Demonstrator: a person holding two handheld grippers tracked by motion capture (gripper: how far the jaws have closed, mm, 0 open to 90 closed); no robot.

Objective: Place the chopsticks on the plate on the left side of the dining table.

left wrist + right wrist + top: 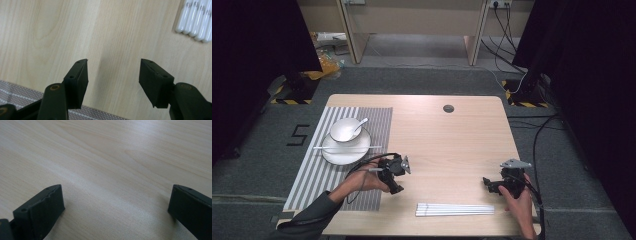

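My left gripper [395, 188] hovers over bare wood just right of the striped placemat [327, 175], pointing toward the table's front. In the left gripper view its jaws [112, 67] stand open with nothing between them, and a bundle of white sticks [197, 22] lies ahead at the upper right. The same sticks [455, 209] lie in a flat row near the front edge of the table. My right gripper [488, 183] sits low at the right side, pointing left. Its jaws [116, 192] are spread wide over empty wood.
On the placemat's far half a white plate [337, 154] carries a white bowl [345, 130] with a spoon [361, 125] in it, and a thin white stick [328, 147] lies across the plate. A small round grommet [448, 108] sits near the table's far edge.
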